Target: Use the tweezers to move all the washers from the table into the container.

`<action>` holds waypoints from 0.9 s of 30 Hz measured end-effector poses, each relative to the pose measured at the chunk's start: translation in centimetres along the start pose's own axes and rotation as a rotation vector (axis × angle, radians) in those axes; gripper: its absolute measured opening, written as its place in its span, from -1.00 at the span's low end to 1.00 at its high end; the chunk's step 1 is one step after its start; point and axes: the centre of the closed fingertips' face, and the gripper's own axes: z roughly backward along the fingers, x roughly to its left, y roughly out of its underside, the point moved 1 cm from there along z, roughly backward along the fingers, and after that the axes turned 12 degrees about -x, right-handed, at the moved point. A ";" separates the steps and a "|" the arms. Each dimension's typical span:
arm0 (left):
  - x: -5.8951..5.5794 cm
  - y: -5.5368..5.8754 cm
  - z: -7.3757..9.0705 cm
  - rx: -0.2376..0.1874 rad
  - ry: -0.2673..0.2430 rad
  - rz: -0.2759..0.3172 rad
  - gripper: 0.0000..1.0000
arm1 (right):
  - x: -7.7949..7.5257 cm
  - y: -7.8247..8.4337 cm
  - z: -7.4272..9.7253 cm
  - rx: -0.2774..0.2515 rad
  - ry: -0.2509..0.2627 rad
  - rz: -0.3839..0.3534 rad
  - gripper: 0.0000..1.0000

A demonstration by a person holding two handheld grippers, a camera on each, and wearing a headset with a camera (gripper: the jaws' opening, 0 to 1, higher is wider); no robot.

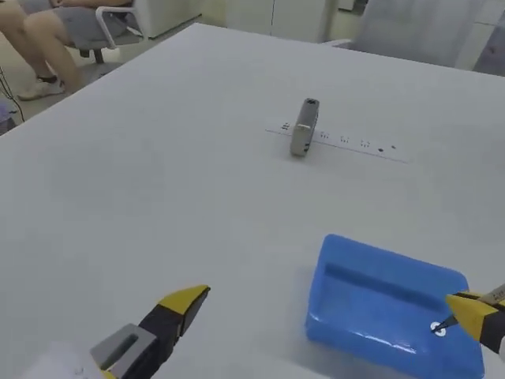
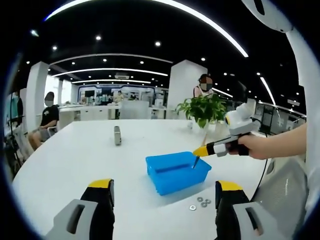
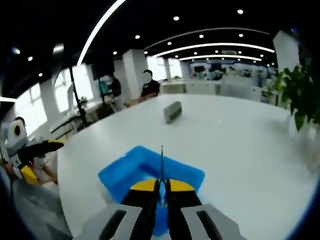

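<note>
The right gripper [image 3: 161, 186] is closed almost completely on the tweezers [image 3: 161, 162], because so thin a tool needs a narrow, firm pinch. The tweezers point out along the jaws, with their tips inside the far corner of the blue container [image 1: 379, 308]. What looks like one washer [image 1: 438, 329] is at the tips, low over the container floor, probably so it drops without bouncing out. The left gripper [image 2: 163, 186] has its jaws wide apart and holds nothing. It hangs over the tabletop [image 1: 197, 197] on the container's near side, well apart from it, likely to stay out of the way. A few more washers [image 2: 201, 202] lie on the tabletop just beside the container, not yet moved.
</note>
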 end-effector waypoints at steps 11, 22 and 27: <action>0.1 0.3 0.0 0.018 -0.004 -0.009 0.66 | -0.5 1.1 -0.7 0.034 -0.013 0.042 -0.94; 0.3 0.7 0.0 0.042 -0.009 -0.019 0.65 | -0.7 1.1 -0.3 0.030 -0.014 0.049 -0.93; 0.1 0.8 0.0 0.041 -0.002 -0.019 0.64 | 0.7 -0.9 0.6 -0.035 -0.037 -0.010 -0.94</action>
